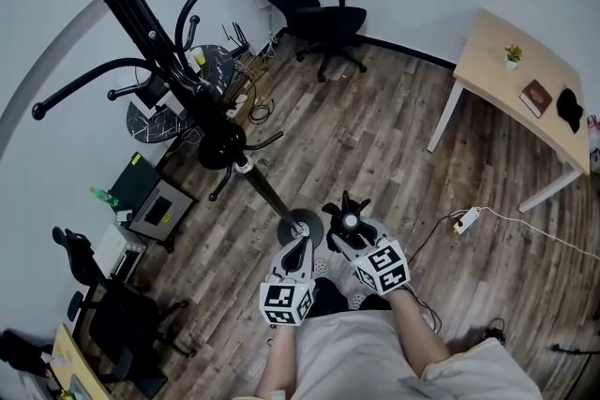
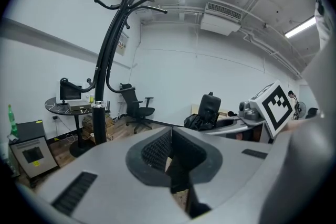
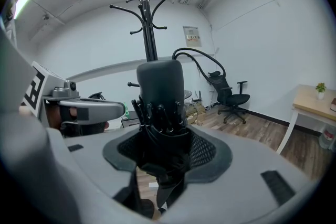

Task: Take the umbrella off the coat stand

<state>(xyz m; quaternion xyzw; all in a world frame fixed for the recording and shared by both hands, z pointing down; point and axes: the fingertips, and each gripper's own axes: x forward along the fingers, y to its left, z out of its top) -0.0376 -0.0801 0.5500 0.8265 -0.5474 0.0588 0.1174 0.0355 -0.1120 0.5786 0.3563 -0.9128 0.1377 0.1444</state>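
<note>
A black folded umbrella (image 3: 160,93) stands upright between the jaws of my right gripper (image 3: 163,165), which is shut on it; its rib tips ring the pads. From the head view the umbrella (image 1: 349,218) shows as a dark bundle in the right gripper (image 1: 349,229), just right of the coat stand's base. The black coat stand (image 1: 178,61) rises at the left, its hooks bare; it also shows in both gripper views (image 2: 105,81) (image 3: 149,34). My left gripper (image 1: 298,250) is shut and empty (image 2: 171,165), next to the stand's base (image 1: 300,228).
A black office chair (image 1: 319,14) stands at the back wall. A wooden table (image 1: 506,70) with a small plant and a book is at the right. A power strip (image 1: 465,220) lies on the wood floor. A round side table (image 1: 211,66), a black box (image 1: 155,201) and another chair (image 1: 103,304) crowd the left.
</note>
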